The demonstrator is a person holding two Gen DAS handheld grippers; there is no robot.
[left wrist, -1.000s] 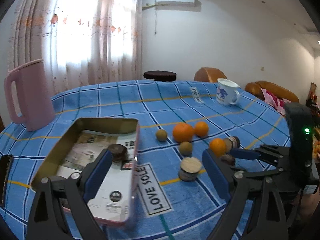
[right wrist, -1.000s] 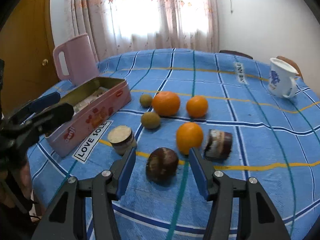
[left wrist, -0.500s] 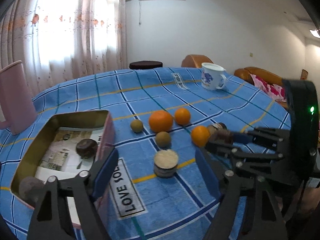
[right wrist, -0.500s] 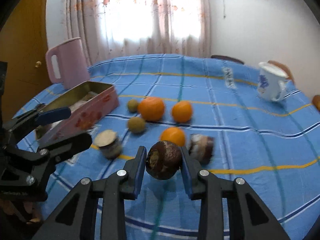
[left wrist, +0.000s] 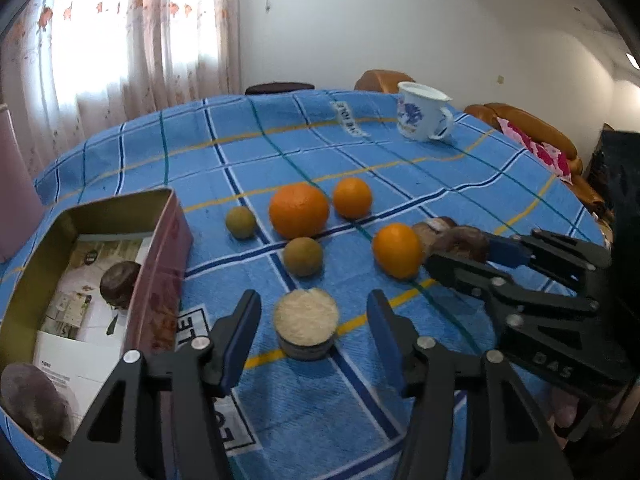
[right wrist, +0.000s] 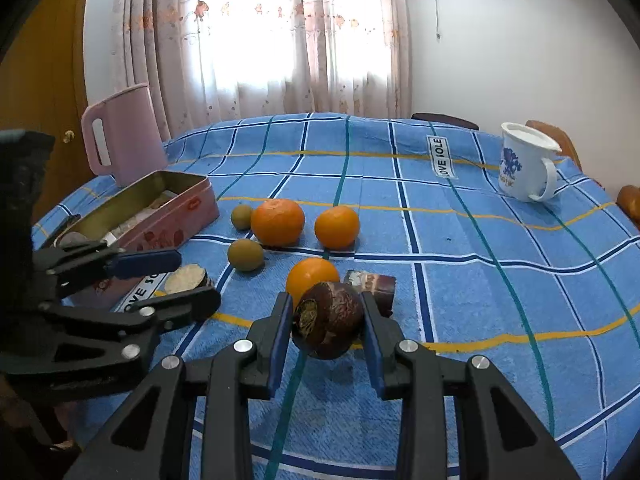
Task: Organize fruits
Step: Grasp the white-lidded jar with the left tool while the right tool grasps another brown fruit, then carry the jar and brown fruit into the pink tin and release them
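My right gripper (right wrist: 326, 326) is shut on a dark brown round fruit (right wrist: 328, 320) and holds it above the blue cloth; it also shows in the left wrist view (left wrist: 460, 242). My left gripper (left wrist: 314, 328) is open around a pale-topped cut piece (left wrist: 306, 322), not touching it. Oranges (left wrist: 298, 210) (left wrist: 352, 197) (left wrist: 397, 250) and two small green-brown fruits (left wrist: 240, 222) (left wrist: 303, 256) lie in the middle. An open pink tin (left wrist: 160, 264) at left holds two dark fruits (left wrist: 118, 284) (left wrist: 32, 398). A dark cut piece (right wrist: 374, 286) lies behind the held fruit.
A pink jug (right wrist: 122, 136) stands behind the tin. A white mug (right wrist: 522, 166) with a blue print stands at the far right. Chairs and a sofa (left wrist: 532, 132) ring the round table.
My right gripper closed on the dark brown fruit and lifted it off the cloth. My left gripper moved right from the tin to the pale-topped piece.
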